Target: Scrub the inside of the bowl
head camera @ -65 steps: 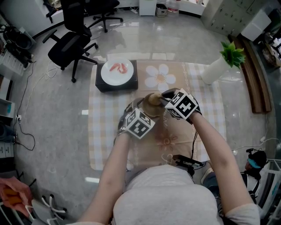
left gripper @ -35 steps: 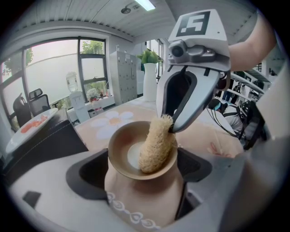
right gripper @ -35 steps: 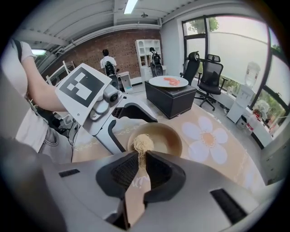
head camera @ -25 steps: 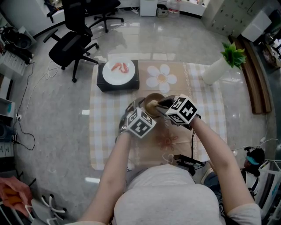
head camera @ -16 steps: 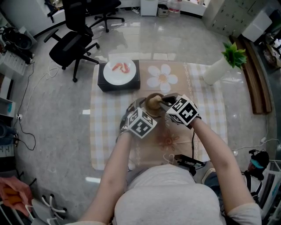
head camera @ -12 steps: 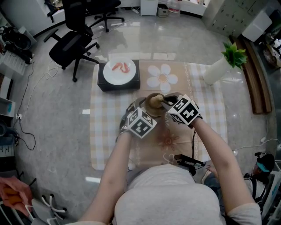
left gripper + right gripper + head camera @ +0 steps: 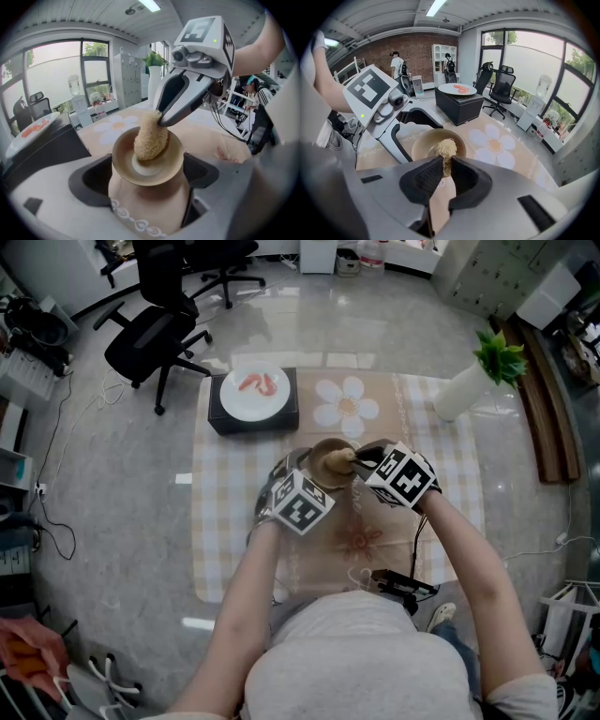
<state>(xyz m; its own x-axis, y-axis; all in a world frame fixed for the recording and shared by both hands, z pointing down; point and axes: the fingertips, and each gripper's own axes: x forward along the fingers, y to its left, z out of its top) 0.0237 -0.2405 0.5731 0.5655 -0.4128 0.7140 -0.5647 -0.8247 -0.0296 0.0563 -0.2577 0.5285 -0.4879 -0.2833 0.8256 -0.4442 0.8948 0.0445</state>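
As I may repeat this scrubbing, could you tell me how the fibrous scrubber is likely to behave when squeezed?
The scrubber looks coarse and porous, so probably light. The right gripper pinches its end narrow, suggesting it squashes readily rather than staying stiff.

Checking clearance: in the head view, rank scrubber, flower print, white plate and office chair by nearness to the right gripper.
1. scrubber, in its jaws.
2. flower print, just beyond.
3. white plate, farther left.
4. office chair, floor beyond.
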